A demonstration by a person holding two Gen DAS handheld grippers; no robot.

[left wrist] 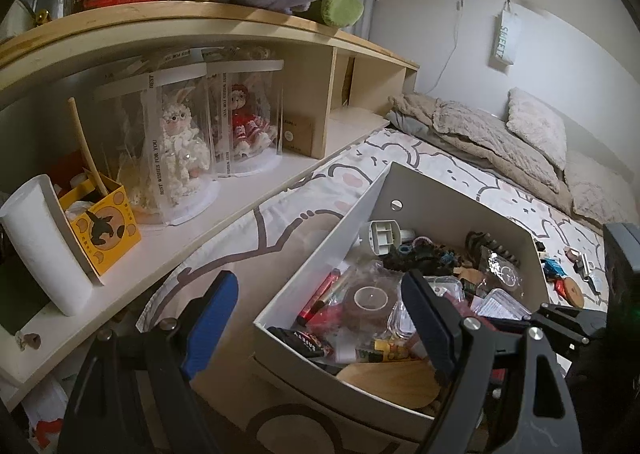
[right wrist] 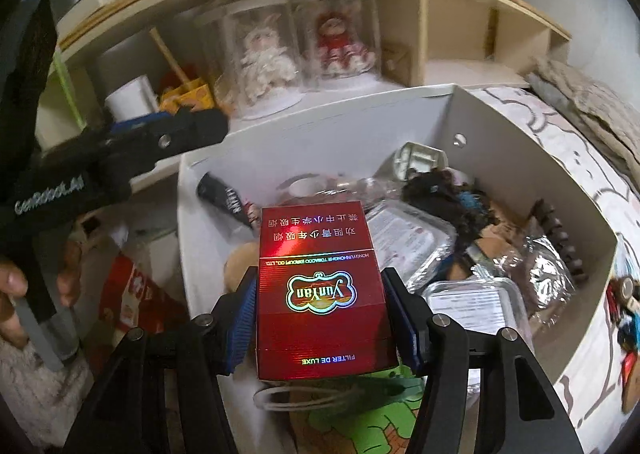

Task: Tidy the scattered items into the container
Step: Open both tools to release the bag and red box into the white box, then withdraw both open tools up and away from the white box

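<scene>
A white open box (left wrist: pixel 424 194) sits on the patterned bed sheet, filled with several small things: clear plastic packs, a red tube, hair ties, a wooden piece. My left gripper (left wrist: pixel 320 318) is open, its blue-padded finger (left wrist: pixel 212 318) outside the box's left wall and the other finger above the contents. In the right wrist view my right gripper (right wrist: pixel 320 318) is shut on a red YunYan cigarette pack (right wrist: pixel 320 254), held above the near part of the box (right wrist: pixel 500 142). A few loose items (left wrist: pixel 568 286) lie on the sheet to the right of the box.
A wooden shelf unit (left wrist: pixel 200 14) runs along the left, holding two dolls in clear cases (left wrist: pixel 180 142), a yellow carton (left wrist: pixel 104 230) and a white paper roll (left wrist: pixel 40 242). A blanket and pillow (left wrist: pixel 532 122) lie farther up the bed. A hand (right wrist: pixel 12 282) holds the left gripper's handle.
</scene>
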